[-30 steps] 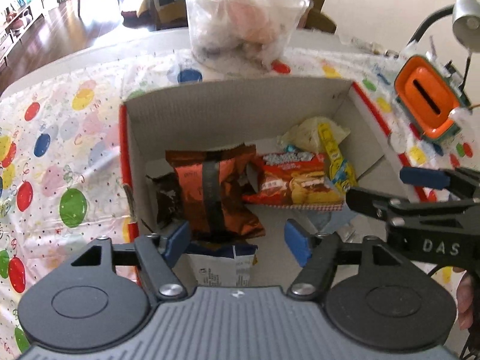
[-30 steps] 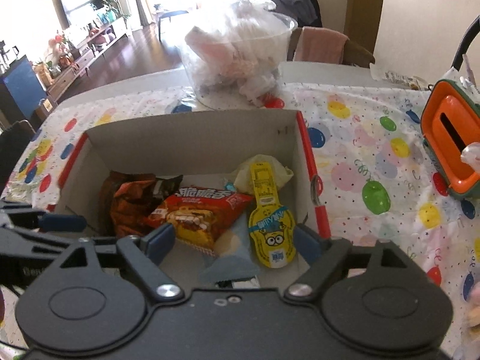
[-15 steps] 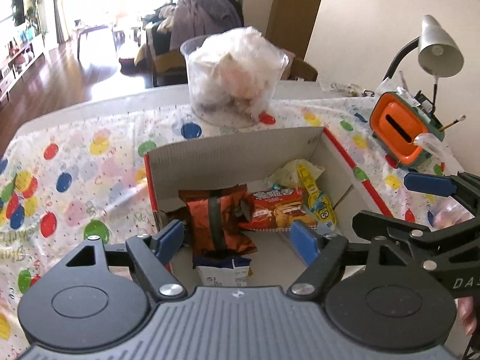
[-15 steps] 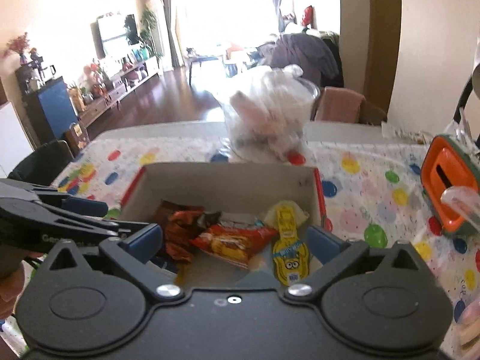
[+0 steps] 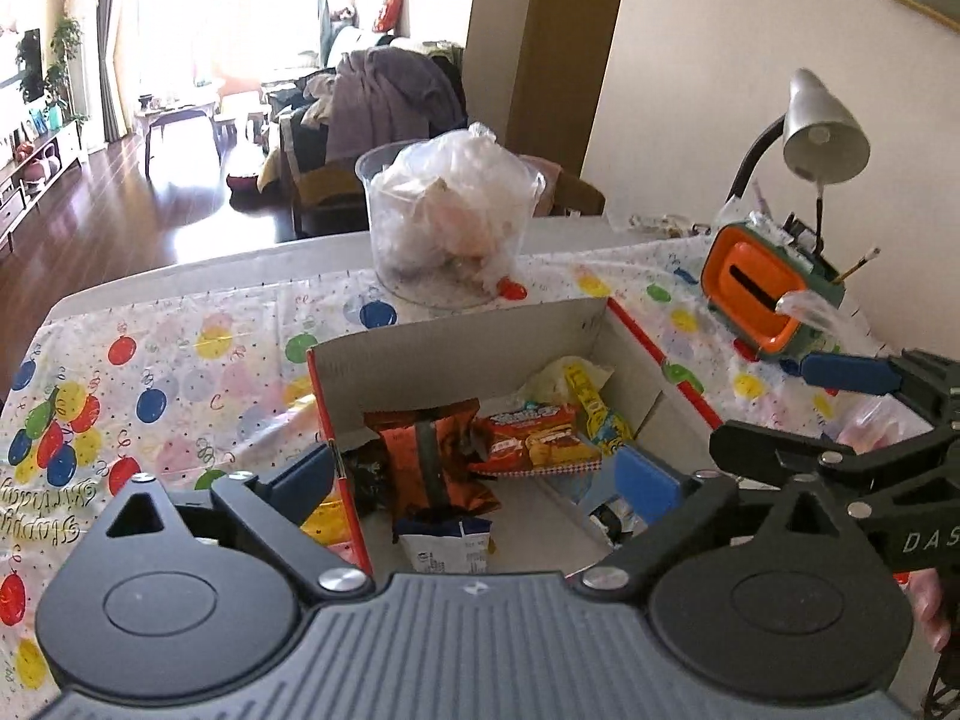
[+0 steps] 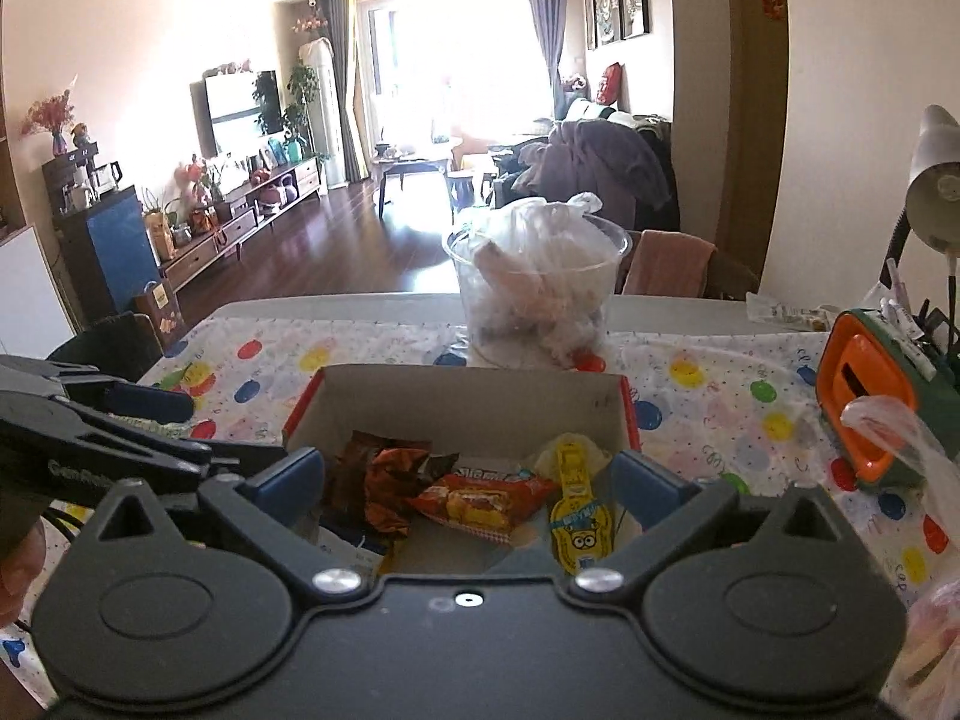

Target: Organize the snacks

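A cardboard box point(image 5: 456, 348) with red outer sides sits on the balloon-print tablecloth. Inside lie an orange-brown foil packet point(image 5: 435, 459), a red snack packet point(image 5: 534, 441), a yellow minion packet point(image 5: 600, 414) and a white-blue packet point(image 5: 447, 546). The box point(image 6: 468, 402) also shows in the right wrist view with the red packet point(image 6: 480, 495) and the yellow packet point(image 6: 579, 510). My left gripper point(image 5: 477, 477) is open and empty above the box's near side. My right gripper point(image 6: 468, 477) is open and empty, also above the near side.
A clear tub point(image 5: 447, 228) stuffed with plastic bags stands behind the box. An orange and green holder point(image 5: 765, 285) and a grey desk lamp point(image 5: 822, 132) stand at the right. A plastic bag point(image 6: 936, 570) lies at the table's right front.
Both grippers have pulled back and up from the box, still open and empty. The snacks in the box have not moved.
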A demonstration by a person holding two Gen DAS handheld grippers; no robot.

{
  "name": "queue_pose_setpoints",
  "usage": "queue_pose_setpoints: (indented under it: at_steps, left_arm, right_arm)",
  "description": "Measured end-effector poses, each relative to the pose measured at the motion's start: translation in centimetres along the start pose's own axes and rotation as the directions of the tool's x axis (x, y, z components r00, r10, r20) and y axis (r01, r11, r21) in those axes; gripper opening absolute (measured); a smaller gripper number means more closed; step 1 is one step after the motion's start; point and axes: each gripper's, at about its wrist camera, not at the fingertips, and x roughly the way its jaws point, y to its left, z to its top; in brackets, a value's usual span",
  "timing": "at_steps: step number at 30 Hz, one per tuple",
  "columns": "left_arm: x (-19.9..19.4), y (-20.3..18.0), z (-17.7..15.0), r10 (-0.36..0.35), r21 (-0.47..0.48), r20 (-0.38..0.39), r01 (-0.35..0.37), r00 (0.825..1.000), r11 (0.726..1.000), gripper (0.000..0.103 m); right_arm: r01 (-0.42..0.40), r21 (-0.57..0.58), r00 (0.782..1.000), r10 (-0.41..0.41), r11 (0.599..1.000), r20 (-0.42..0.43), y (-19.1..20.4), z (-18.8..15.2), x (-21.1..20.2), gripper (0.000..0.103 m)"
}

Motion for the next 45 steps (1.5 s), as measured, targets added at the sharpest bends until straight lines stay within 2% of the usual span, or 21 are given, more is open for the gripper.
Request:
queue_pose_setpoints:
  at_steps: [23, 32, 45]
  left_arm:
    - [-1.9, 0.0, -1.0, 0.010, -0.022, -0.007, -0.010, 1.000, 1.000, 0.101]
    - [-1.3, -0.2, -0.6, 0.025, -0.034, -0.032, -0.026, 0.999, 0.999, 0.101]
    - [-1.0, -0.3, -0.4, 0.054, -0.052, -0.022, -0.055, 0.998, 0.997, 0.101]
  right_arm:
    - [0.027, 0.089, 1.000, -0.026, 0.996, -0.008, -0.1, -1.5, -1.5, 0.103]
    - [0.017, 0.059, 1.000, -0.016, 0.998, -0.015, 0.3, -1.4, -1.3, 0.103]
    - [0.010, 0.059, 1.000, -0.009, 0.998, -0.012, 0.2, -1.1, -0.8, 0.103]
